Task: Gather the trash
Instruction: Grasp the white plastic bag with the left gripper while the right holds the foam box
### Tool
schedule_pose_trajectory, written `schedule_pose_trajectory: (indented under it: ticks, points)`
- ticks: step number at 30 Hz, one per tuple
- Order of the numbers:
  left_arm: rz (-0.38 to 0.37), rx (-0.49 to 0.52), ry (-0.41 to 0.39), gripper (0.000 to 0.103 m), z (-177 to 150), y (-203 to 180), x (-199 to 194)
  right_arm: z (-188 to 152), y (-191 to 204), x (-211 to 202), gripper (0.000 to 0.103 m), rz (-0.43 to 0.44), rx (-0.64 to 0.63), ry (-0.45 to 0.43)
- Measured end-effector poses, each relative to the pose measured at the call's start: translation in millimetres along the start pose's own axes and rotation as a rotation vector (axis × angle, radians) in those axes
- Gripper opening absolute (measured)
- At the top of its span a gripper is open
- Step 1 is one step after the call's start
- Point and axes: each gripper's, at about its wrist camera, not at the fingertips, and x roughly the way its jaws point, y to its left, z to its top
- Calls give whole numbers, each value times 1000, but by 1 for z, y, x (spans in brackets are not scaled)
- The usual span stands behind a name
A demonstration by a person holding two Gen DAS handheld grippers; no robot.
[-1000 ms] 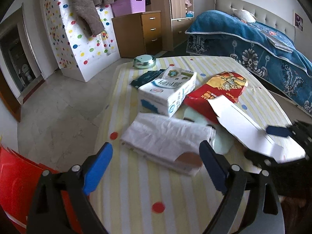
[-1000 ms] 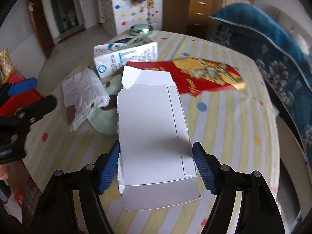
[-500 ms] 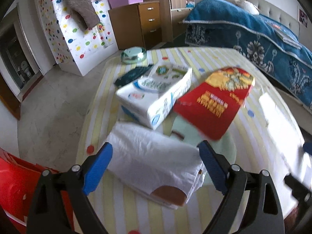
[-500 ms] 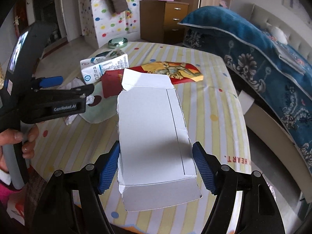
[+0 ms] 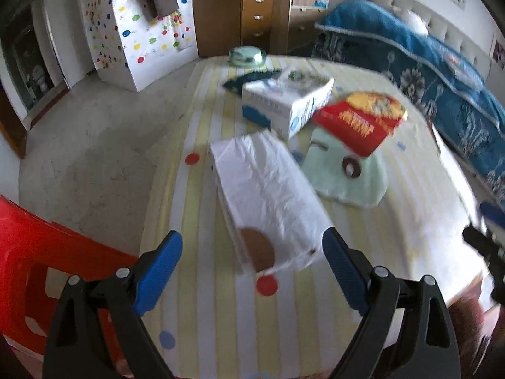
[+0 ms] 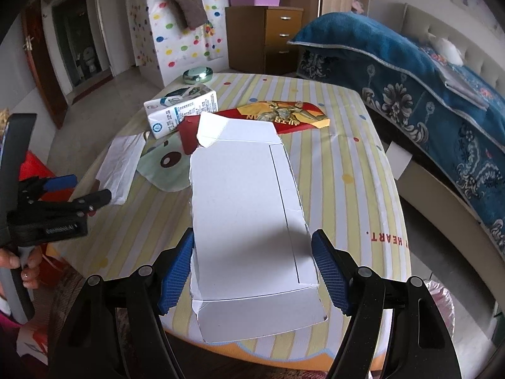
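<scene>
White plastic bag lay on the striped table dead ahead of the wide-open, empty left gripper, long axis running away from it. To the right, the right gripper clamped a flattened white carton.

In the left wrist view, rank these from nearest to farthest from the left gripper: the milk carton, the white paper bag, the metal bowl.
From the left gripper:
1. white paper bag, just ahead between the fingers.
2. milk carton, mid-table, beyond the bag.
3. metal bowl, at the table's far edge.
</scene>
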Motion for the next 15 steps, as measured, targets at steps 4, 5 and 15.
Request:
schedule_pose_trajectory:
  ticks: [4,5,15]
  points:
    - [7,-13,-8,88,13,-10,9,-3,-2,-6,73,-7,9,-16]
    - [11,-11,4,88,15,-14,16,-3,-2,-6,73,-8,9,-17]
    - [49,-36,9,40,7,-8,22,-12,-17,-21,73,-10,45,-33]
